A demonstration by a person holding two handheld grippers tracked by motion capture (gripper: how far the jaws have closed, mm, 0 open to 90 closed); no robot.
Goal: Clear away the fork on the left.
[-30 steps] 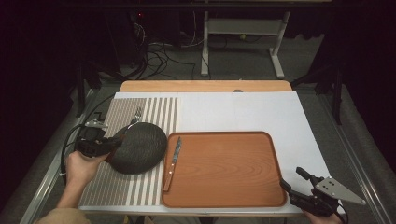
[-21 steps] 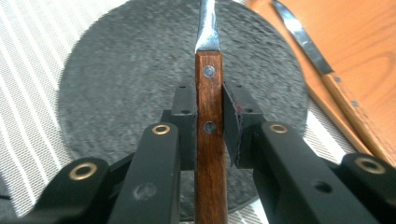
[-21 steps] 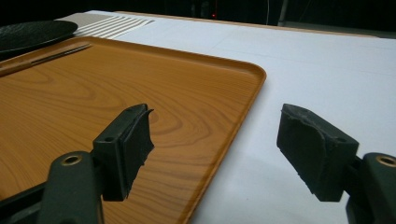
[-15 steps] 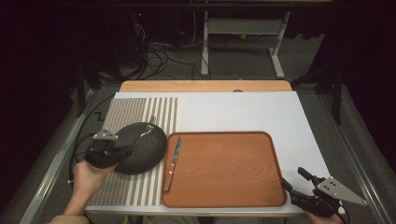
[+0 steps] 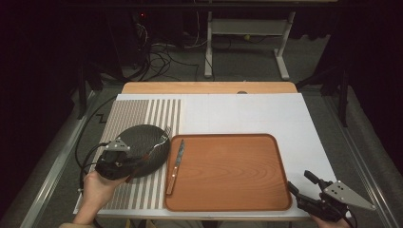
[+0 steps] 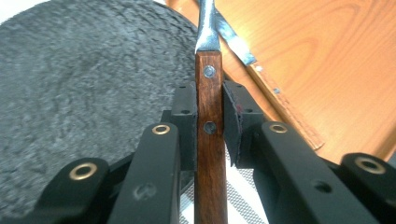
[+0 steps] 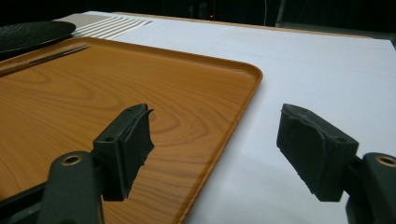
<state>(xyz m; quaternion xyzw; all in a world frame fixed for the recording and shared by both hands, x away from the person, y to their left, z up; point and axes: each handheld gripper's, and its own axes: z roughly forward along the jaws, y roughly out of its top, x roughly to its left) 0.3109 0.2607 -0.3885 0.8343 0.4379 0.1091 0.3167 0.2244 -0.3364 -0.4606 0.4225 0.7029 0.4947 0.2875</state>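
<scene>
Seemingly a fork (image 6: 208, 88), wooden riveted handle, steel neck, above dark plate (image 6: 88, 88)

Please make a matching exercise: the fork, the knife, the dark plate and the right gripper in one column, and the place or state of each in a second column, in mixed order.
1. fork
2. knife
3. dark plate
4. right gripper

A. lies on the wooden tray
B. jaws open, holding nothing
C. sits on the striped mat
D. wooden handle clamped in the left gripper

Pairs: 1-D, 2-A, 3-C, 4-B
</scene>
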